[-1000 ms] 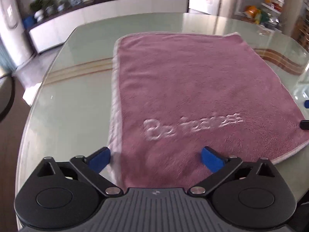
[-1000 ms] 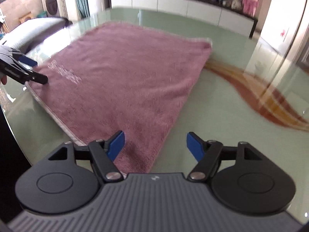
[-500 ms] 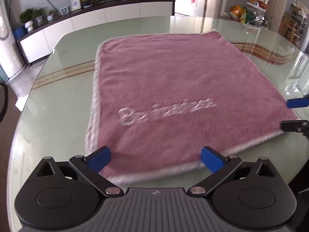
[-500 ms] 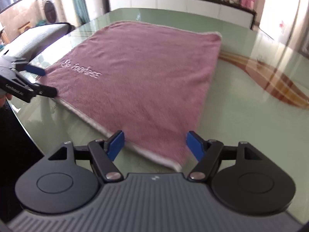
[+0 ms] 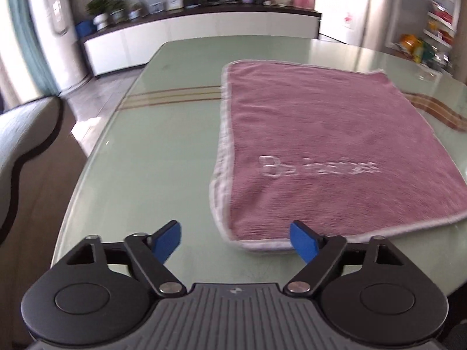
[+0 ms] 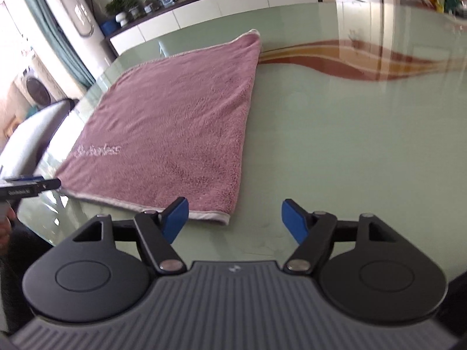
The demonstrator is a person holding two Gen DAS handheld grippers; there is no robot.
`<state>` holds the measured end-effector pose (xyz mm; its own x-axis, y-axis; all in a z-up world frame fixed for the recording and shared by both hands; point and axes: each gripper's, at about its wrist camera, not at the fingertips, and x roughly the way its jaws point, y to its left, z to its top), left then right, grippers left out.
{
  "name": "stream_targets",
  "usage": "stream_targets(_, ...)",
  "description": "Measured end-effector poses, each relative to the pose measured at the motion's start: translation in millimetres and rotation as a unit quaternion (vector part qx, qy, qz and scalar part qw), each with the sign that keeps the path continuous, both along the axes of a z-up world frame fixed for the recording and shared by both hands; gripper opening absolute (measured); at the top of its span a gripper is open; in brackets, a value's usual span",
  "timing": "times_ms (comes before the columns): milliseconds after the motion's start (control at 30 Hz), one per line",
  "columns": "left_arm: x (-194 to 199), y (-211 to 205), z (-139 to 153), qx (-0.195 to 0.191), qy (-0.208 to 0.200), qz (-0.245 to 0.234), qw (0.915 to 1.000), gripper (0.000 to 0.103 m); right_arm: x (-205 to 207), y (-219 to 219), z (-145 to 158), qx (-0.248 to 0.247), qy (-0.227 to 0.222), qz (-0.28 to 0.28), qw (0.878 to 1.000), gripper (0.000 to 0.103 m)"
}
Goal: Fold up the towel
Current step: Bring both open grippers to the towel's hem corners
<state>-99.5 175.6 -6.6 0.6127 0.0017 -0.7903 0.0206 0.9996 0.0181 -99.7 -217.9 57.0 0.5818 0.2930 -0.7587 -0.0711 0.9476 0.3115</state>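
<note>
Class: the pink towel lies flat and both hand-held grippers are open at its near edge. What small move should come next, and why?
Probably ease each gripper forward onto its near corner and close. The towel lies flat and unfolded on the table; the left hand-held gripper and the right hand-held gripper are open just short of the hem, gripping nothing.

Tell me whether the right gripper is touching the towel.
Cannot tell. In the right wrist view the right gripper is open at the near corner of the towel; its left pad overlaps the hem, but height above it is unclear.
</note>
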Motion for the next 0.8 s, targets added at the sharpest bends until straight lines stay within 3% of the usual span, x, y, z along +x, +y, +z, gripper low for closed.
stream_targets(67,4.2,8.1,0.5,-0.004,0.001,0.018,0.9998,0.073,0.5,-0.7,-3.2,0.006,0.005,-0.001,1.000,0.068)
stream_targets(133,5.8,12.9,0.7,-0.010,0.003,0.024,0.9996,0.061,0.2,-0.3,-4.2,0.007,0.004,-0.002,1.000,0.066)
stream_targets(200,10.1,18.7,-0.1,-0.036,0.011,0.030,0.9989,0.054,0.8,0.3,-3.9,0.011,0.005,-0.004,1.000,0.063)
stream_targets(500,16.6,17.0,1.0,-0.035,0.023,0.020,0.9989,0.051,4.2,-2.4,-2.8,0.048,0.026,-0.005,0.998,0.050)
stream_targets(633,14.8,14.1,1.4,-0.045,0.022,0.017,0.9986,0.041,2.6,5.3,-2.3,0.050,0.034,0.005,0.998,0.039)
stream_targets(800,16.9,18.8,1.4,-0.058,0.026,0.021,0.9977,0.037,1.8,7.7,-1.9,0.051,0.037,-0.006,0.998,0.039)
